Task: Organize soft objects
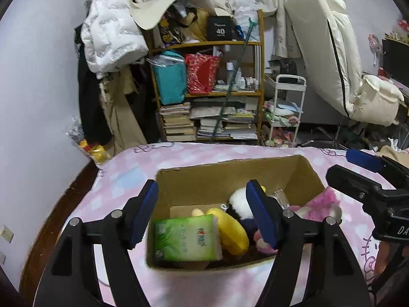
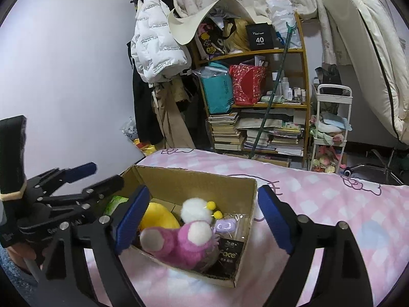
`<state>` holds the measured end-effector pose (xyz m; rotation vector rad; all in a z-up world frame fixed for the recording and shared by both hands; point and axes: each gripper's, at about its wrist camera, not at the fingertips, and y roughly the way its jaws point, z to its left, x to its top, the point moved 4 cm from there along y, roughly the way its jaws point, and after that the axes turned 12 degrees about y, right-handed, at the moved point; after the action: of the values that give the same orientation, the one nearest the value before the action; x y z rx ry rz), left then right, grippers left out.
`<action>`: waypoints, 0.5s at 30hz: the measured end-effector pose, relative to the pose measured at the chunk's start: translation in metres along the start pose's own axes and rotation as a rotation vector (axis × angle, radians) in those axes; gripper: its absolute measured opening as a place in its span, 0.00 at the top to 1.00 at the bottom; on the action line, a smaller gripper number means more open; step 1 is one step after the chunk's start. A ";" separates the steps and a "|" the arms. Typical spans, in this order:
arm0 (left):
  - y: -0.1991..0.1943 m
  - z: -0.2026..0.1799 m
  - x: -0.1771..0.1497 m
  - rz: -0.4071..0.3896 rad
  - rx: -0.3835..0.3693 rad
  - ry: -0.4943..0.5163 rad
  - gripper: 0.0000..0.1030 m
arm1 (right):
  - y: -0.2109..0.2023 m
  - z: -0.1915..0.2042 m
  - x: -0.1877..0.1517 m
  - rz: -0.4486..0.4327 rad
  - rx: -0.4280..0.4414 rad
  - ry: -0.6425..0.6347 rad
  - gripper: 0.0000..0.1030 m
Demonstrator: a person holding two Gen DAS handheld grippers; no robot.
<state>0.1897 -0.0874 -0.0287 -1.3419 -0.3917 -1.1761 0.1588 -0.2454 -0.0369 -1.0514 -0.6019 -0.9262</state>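
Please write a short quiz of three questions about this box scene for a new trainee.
1. True or false: the green tissue pack lies inside the cardboard box.
2. Which colour is the plush toy nearest the right gripper? A pink, B blue, C grey.
3. What is the left gripper holding?

Key: 1 true. 2 A. 3 nothing; its pads touch nothing.

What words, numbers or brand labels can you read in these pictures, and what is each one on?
"40": black box on the shelf's top; the small print around it is too small.
"Face": black packet in the cardboard box.
Green tissue pack: logo and characters blurred.
White jacket: repeated print, too small.
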 end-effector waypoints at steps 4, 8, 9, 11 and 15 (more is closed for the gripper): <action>-0.028 0.003 0.004 -0.037 0.031 0.013 0.18 | -0.019 0.003 0.005 -0.034 -0.014 -0.008 0.00; -0.059 0.008 0.005 -0.069 0.060 0.006 0.06 | -0.033 0.009 0.012 -0.038 -0.034 -0.020 0.00; -0.068 0.009 0.005 -0.083 0.078 0.010 0.05 | -0.038 0.010 0.013 -0.043 -0.037 -0.013 0.00; -0.080 0.010 0.006 -0.088 0.103 0.017 0.05 | -0.046 0.012 0.014 -0.049 -0.031 -0.003 0.00; -0.107 0.015 0.002 -0.113 0.109 -0.010 0.02 | -0.063 0.020 0.012 -0.063 -0.042 -0.033 0.00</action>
<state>0.1084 -0.0538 0.0341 -1.2445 -0.5372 -1.2239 0.1099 -0.2433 0.0097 -1.0925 -0.6485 -0.9821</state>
